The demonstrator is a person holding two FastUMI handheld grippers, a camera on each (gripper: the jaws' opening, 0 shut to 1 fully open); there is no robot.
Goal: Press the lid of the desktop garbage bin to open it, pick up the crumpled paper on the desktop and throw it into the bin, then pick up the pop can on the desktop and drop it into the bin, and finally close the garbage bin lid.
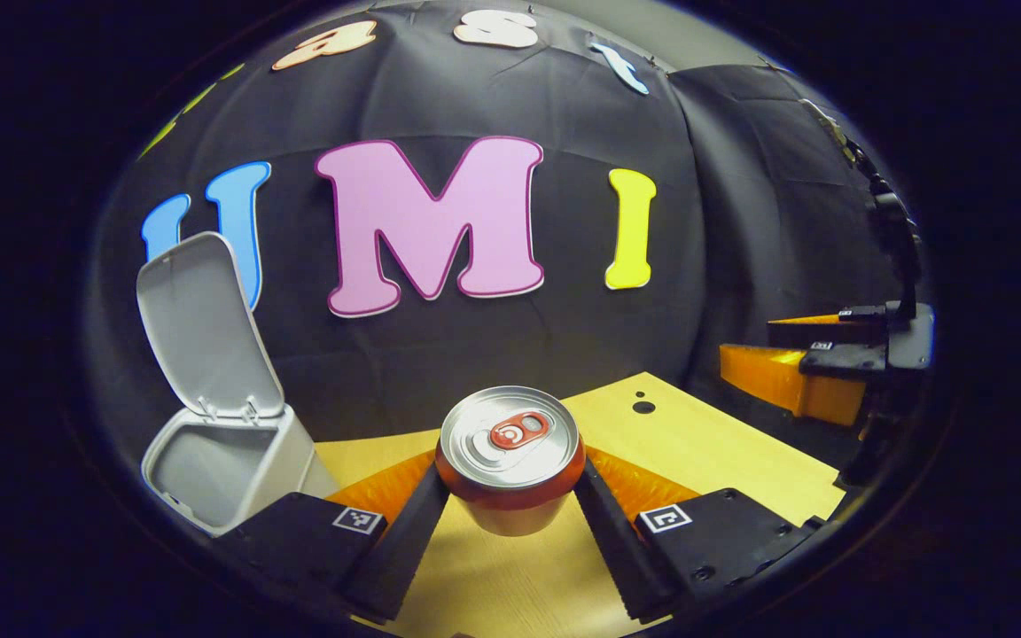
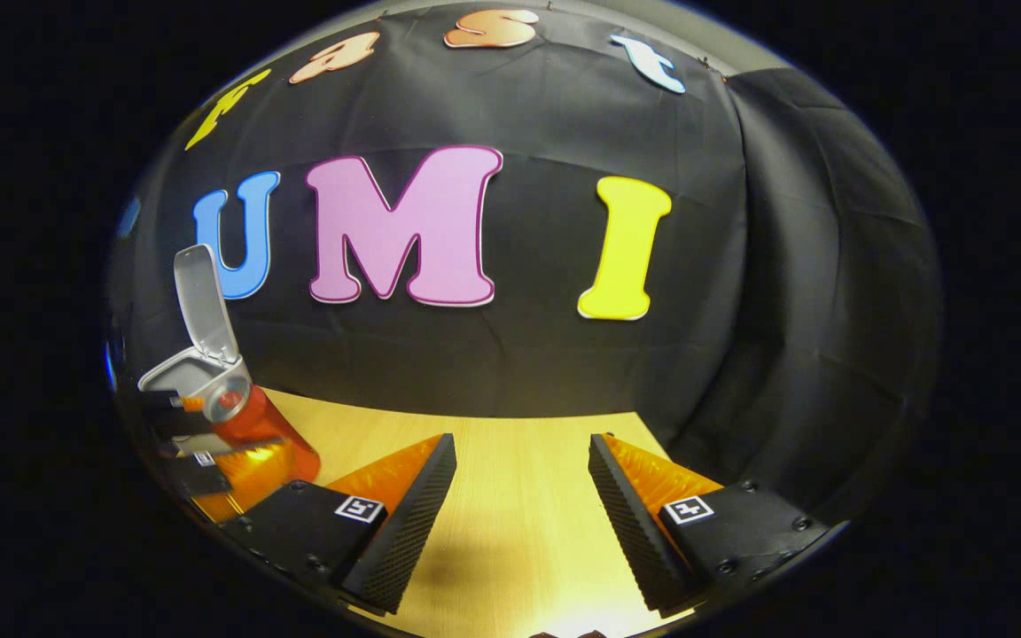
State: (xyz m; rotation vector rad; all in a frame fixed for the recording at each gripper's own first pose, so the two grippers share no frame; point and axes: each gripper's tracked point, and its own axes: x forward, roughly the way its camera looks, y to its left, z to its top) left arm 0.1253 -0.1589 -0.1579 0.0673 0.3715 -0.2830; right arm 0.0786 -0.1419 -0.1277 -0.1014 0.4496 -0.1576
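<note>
While my left fingers (image 1: pixel 510 532) press on both sides of the red pop can with the silver top (image 1: pixel 509 456), it hangs lifted clear of the light wooden table (image 1: pixel 723 452), upright, its pull tab facing me. To the left and a little farther off stands the small grey plastic garbage bin (image 1: pixel 209 461), its lid (image 1: pixel 205 328) swung up and standing open behind the mouth; I cannot make out what lies inside. At the far right in the left gripper view my other gripper (image 1: pixel 794 368) hovers off the table's edge.

In the right gripper view my right fingers (image 2: pixel 519 505) are spread wide with nothing between them, bare table beneath. Far to the left there, the can (image 2: pixel 249 416) sits in the left gripper (image 2: pixel 209 452), just in front of the open bin (image 2: pixel 187 372).
</note>
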